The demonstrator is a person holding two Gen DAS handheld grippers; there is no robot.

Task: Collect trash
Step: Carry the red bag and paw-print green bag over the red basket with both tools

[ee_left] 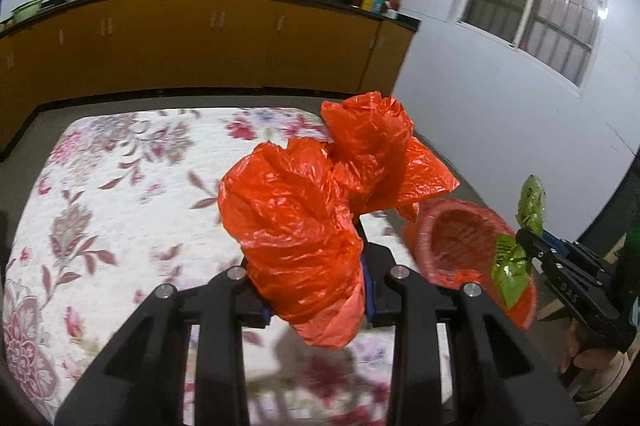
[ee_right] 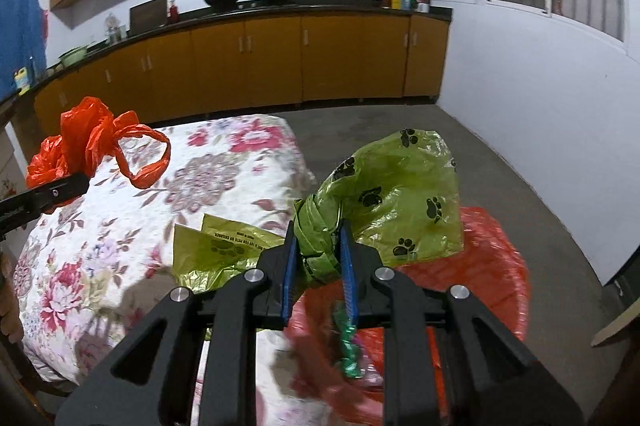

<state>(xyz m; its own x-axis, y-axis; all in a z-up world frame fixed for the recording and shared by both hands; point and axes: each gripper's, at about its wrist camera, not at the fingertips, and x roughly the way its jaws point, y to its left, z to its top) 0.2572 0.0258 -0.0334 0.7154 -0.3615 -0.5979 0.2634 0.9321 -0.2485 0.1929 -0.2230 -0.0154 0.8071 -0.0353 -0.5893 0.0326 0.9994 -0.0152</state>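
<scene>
My left gripper (ee_left: 316, 290) is shut on a crumpled orange plastic bag (ee_left: 304, 218) and holds it in the air above the flowered table. From the right wrist view the same orange bag (ee_right: 92, 141) shows at far left with its handle loop hanging free. A knotted green bag with black paw prints (ee_right: 384, 201) is pinched between the blue pads of my right gripper (ee_right: 318, 262). The green bag (ee_left: 516, 258) hangs at the rim of a red bin lined with red plastic (ee_left: 460, 242), just right of the table. In the bin (ee_right: 496, 266) lie some wrappers.
The table with a flowered cloth (ee_left: 120, 193) fills the foreground. Behind it runs a counter with yellow cupboards (ee_right: 280, 57) bearing woks, jars and a red bag. A grey floor (ee_right: 500, 153) spreads right of the table to a white wall with a window.
</scene>
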